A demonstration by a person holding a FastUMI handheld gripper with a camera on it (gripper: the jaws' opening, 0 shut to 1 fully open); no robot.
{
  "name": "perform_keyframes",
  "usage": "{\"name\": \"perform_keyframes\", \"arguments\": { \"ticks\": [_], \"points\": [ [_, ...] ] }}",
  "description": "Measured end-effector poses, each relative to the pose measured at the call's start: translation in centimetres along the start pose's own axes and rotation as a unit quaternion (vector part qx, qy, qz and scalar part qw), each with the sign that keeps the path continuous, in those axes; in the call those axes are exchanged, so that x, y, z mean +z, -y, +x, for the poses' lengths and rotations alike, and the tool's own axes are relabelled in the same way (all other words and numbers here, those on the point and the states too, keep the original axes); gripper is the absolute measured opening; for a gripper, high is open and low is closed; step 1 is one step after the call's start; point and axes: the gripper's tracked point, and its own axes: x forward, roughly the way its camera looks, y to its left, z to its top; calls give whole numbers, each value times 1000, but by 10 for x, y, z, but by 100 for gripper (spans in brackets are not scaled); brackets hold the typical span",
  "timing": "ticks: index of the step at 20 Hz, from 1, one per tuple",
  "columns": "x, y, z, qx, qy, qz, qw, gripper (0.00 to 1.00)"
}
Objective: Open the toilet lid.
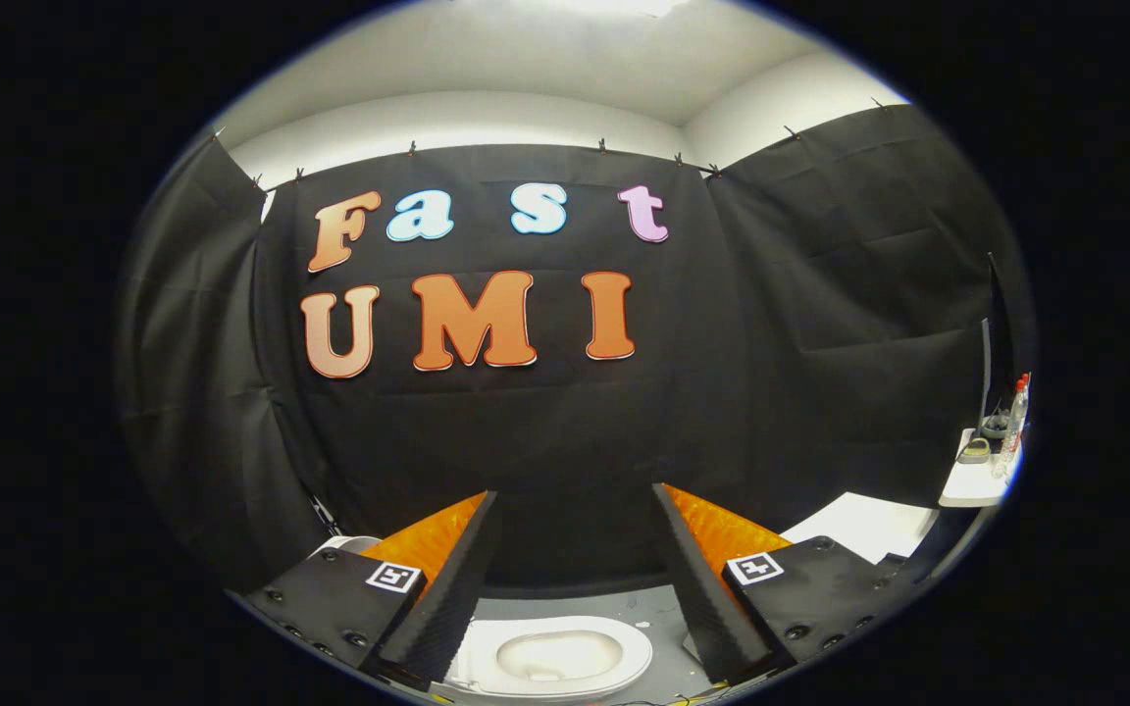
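My gripper point(575, 490) is open, its two black-and-orange fingers point(457, 569) spread wide with nothing between them. They point at the black cloth wall. Low between the fingers and well below them sits the white toilet point(555, 659) on the grey floor. I see it from above: an oval seat ring around the pale bowl, which is uncovered. A small white rounded part point(354, 542) peeks out beside the left finger; I cannot tell whether it is the lid. The gripper touches nothing.
A white shelf point(972, 485) at the right wall carries a clear bottle with a red cap point(1016, 422) and some small items. A white flat surface point(864, 525) lies beyond the right finger. Black cloth closes the booth on three sides.
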Motion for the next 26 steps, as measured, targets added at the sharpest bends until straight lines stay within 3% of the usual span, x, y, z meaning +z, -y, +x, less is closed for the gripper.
{"name": "perform_keyframes", "arguments": {
  "ticks": [26],
  "points": [
    [6, -1, -5, 0, 7, -9, 1000, 97]
  ]
}}
